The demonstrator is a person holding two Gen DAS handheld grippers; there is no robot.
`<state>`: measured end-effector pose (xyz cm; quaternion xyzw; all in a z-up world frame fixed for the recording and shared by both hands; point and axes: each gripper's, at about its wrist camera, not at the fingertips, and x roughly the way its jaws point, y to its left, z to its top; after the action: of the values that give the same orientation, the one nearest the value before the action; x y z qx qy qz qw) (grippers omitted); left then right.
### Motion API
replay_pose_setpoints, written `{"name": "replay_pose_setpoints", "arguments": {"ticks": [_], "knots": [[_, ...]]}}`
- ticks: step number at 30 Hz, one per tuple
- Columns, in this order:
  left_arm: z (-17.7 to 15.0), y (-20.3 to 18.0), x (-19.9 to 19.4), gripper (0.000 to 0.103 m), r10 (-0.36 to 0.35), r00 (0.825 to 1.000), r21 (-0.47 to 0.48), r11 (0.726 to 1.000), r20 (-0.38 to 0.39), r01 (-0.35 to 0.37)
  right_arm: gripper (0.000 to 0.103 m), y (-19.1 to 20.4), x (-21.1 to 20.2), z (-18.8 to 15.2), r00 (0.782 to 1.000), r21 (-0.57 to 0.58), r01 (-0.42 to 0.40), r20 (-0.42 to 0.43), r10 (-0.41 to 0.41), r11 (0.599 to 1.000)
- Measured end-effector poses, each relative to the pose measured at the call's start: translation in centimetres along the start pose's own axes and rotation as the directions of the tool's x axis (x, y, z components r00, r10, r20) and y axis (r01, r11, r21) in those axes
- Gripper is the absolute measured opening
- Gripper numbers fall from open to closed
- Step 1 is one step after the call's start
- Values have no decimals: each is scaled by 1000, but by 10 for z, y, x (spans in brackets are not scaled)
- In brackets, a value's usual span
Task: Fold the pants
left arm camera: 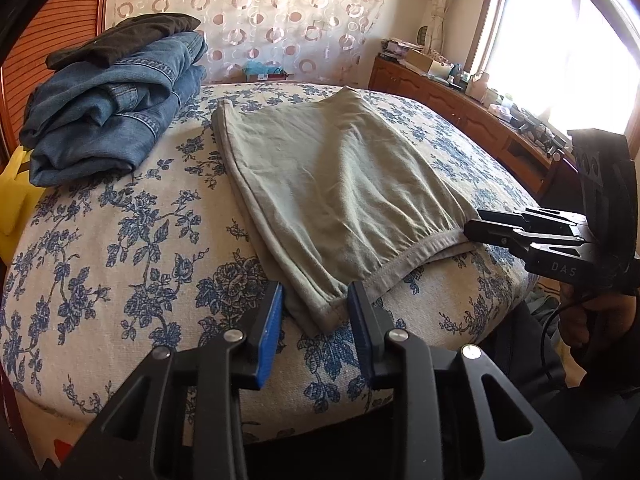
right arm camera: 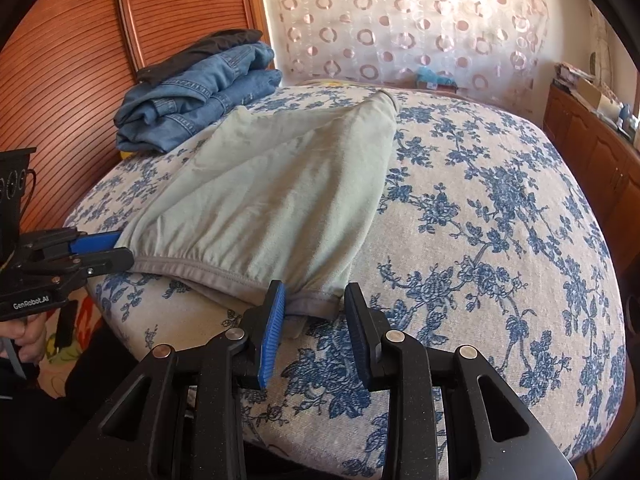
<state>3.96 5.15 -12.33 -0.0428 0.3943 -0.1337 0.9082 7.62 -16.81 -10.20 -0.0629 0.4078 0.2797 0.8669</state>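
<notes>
Left wrist view: pale green pants (left arm camera: 340,168) flat on the floral bedcover (left arm camera: 140,220), lengthwise, elastic waistband nearest, far end towards the circle-patterned curtain (left arm camera: 280,12). Left gripper (left arm camera: 318,312) clamped on the near-left waistband corner, bunched cloth filling the gap between the blue pads. Right gripper (left arm camera: 476,222) at the opposite waistband corner, fingers close together on the band. Judged step: both corners pinched, ready to carry the waistband over to the far end. Lift both corners together and level; keep the band lightly taut between the grips to avoid a sag or diagonal crease; lay down with edges matched before letting go. Folded jeans (left arm camera: 112,112) with a dark garment (left arm camera: 120,40) on top at far left, near the pants' left edge but apart. Keep the swing clear of that stack. Cluttered wooden sideboard (left arm camera: 460,100) well off to the right, beyond the bed's edge. Right wrist view: same pants (right arm camera: 272,184), right gripper (right arm camera: 314,304) closed on the near-right corner, hem cloth pinched between pads, a loose under-layer hanging just below. Check that all layers are caught. Left gripper (right arm camera: 120,248) side-on at the far corner, blue pad above, black finger below, band between. Waistband right at the near mattress edge, so little margin there. Wide bare bedcover to the right and beyond; slatted headboard (right arm camera: 60,80) close behind the jeans.
</notes>
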Motion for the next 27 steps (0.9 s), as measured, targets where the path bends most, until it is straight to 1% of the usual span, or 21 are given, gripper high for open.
{"name": "replay_pose_setpoints", "arguments": {"ticks": [6, 10, 13, 18, 19, 20, 21, 22, 23, 27], "knots": [[0, -1, -1, 30, 5, 1000, -1, 1000, -5, -5, 30, 2, 0, -1, 1000, -1, -9, -4, 9, 1000], [-2, -4, 0, 30, 11, 1000, 19, 1000, -3, -11, 30, 2, 0, -2, 1000, 5, -15, -6, 15, 1000], [-1, -6, 1, 24, -4, 1000, 24, 1000, -3, 4, 31, 2, 0, -3, 1000, 3, -14, -5, 14, 1000], [-2, -6, 1, 20, -17, 1000, 20, 1000, 4, 17, 30, 3, 0, -3, 1000, -11, -20, -4, 20, 1000], [-2, -5, 1, 17, -21, 1000, 20, 1000, 4, 21, 29, 4, 0, -4, 1000, -14, -21, -5, 21, 1000], [-2, -5, 1, 15, -30, 1000, 19, 999, 5, 30, 26, 4, -1, -4, 1000, -16, -25, -5, 25, 1000], [-3, -5, 1, 14, -31, 999, 17, 999, 5, 31, 25, 5, -1, -4, 1000, -23, -31, -5, 31, 999], [-3, -6, 1, 12, -31, 999, 21, 999, 7, 31, 22, 6, -1, -4, 1000, -30, -31, -5, 31, 999], [-3, -7, 0, 10, -30, 999, 22, 999, 10, 30, 16, 7, -1, -4, 999, -34, -38, -6, 38, 999], [-2, -6, -1, 6, -34, 999, 13, 999, 17, 33, 10, 8, -1, -3, 999, -45, -48, -2, 48, 998]]}}
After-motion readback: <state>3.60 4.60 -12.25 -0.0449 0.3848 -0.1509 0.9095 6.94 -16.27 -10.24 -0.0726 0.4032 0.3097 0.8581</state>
